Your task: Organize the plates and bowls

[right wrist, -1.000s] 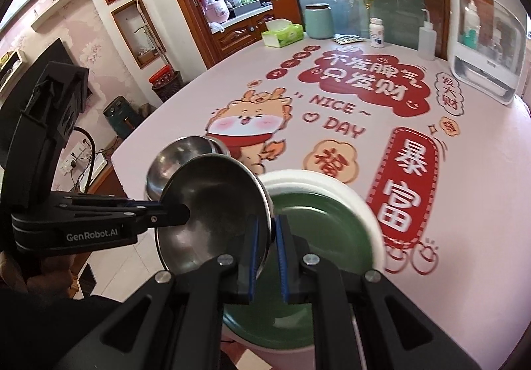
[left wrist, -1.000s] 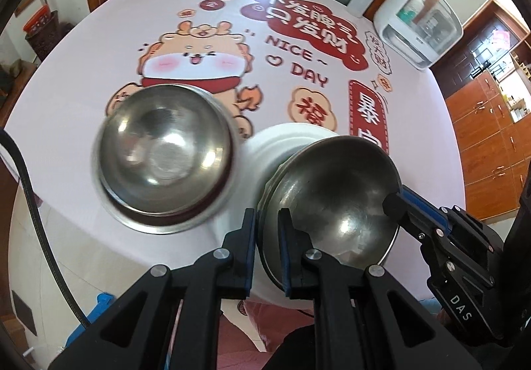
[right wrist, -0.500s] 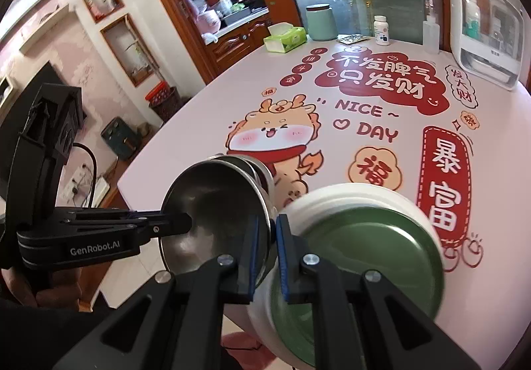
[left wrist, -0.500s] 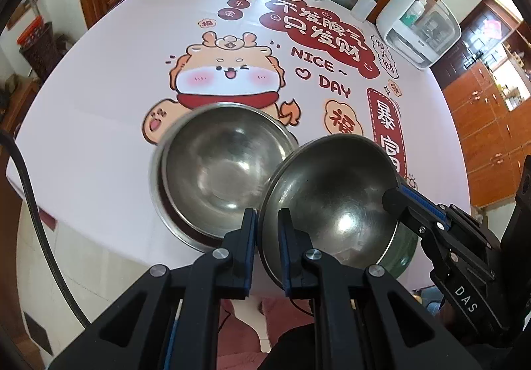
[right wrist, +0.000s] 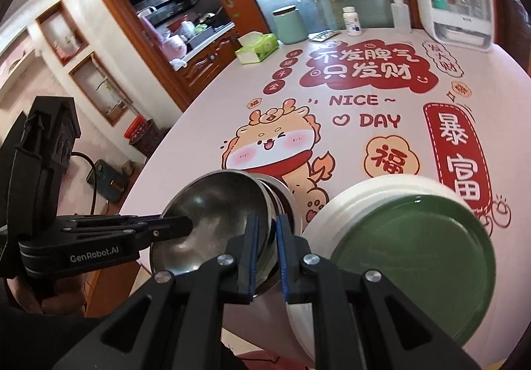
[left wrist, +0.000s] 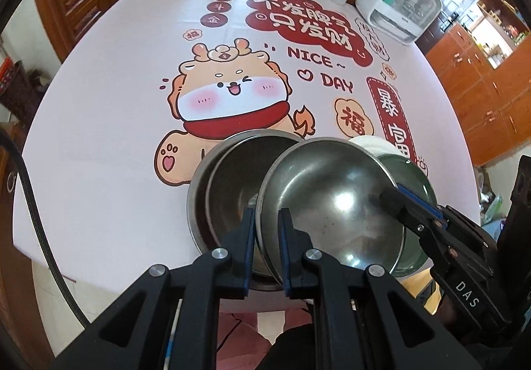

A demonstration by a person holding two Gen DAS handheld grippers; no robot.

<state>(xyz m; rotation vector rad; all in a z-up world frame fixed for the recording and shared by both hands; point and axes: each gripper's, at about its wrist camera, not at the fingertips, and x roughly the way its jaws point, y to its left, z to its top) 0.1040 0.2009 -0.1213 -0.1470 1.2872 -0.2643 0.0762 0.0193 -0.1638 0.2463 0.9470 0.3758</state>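
Both of my hand-held grippers have carried the steel bowl across the near edge of the surface since a second ago: back then it hung over the white plate, now it hangs over the steel stack, overlapping its right side in the left wrist view. The stack, which sat off to the left earlier, now lies straight ahead of the left camera.

My left hand-held gripper (left wrist: 268, 220) is pinched on the near rim of the bowl (left wrist: 332, 200), its blue pads (left wrist: 284, 237) pressing either side of the thin metal edge. My right hand-held gripper (right wrist: 266, 230) is clamped on the opposite rim of the same bowl (right wrist: 212, 214), jaws pressed nearly together with only the rim between them. In the left view the right one (left wrist: 403, 200) reaches in from the lower right and bites the bowl's far edge. In the right view the left one (right wrist: 179, 222) comes in from the left side.

I see the bowl tilted, its hollow facing the left camera, held above the stack (left wrist: 229, 177) of steel bowls resting near the surface's (left wrist: 109, 111) front edge on the cartoon dragon print (left wrist: 229, 91). Whether the held bowl touches the stack I cannot tell.

Just right of the stack sits the white plate (right wrist: 365, 197) with a green plate (right wrist: 418, 233) lying in it, both close to the surface's edge.
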